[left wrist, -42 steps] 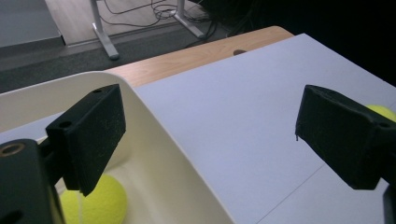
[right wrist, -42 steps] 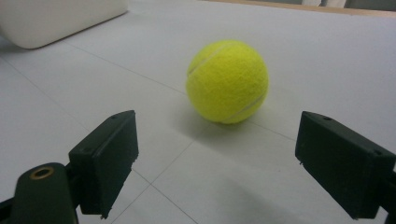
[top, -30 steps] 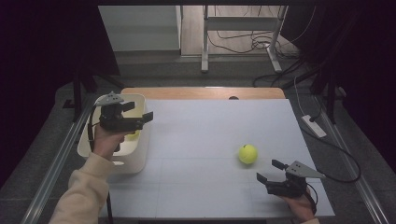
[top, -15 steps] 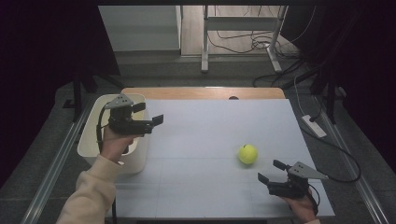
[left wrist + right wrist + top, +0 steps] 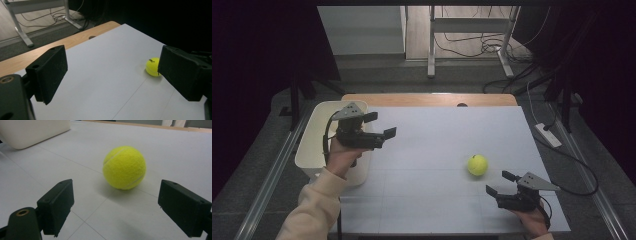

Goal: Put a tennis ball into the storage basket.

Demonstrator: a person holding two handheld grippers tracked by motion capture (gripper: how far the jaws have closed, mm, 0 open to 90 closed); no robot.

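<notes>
A yellow tennis ball (image 5: pixel 477 164) rests on the white table sheet, right of centre. My right gripper (image 5: pixel 501 183) sits low at the front right, a short way in front of the ball (image 5: pixel 124 167), jaws open and empty. My left gripper (image 5: pixel 380 125) is held in the air just past the right rim of the white tub (image 5: pixel 316 131), open with nothing between its jaws. In the left gripper view the ball (image 5: pixel 153 66) lies far off, partly behind the right jaw.
The white tub (image 5: pixel 32 131) stands at the table's left edge. A wooden strip (image 5: pixel 427 99) runs along the far edge of the table. Beyond it are metal desk legs (image 5: pixel 431 40) and cables (image 5: pixel 472 47) on the floor.
My left gripper has moved from above the tub to the right, out over the white sheet. The right gripper and the ball have stayed put.
</notes>
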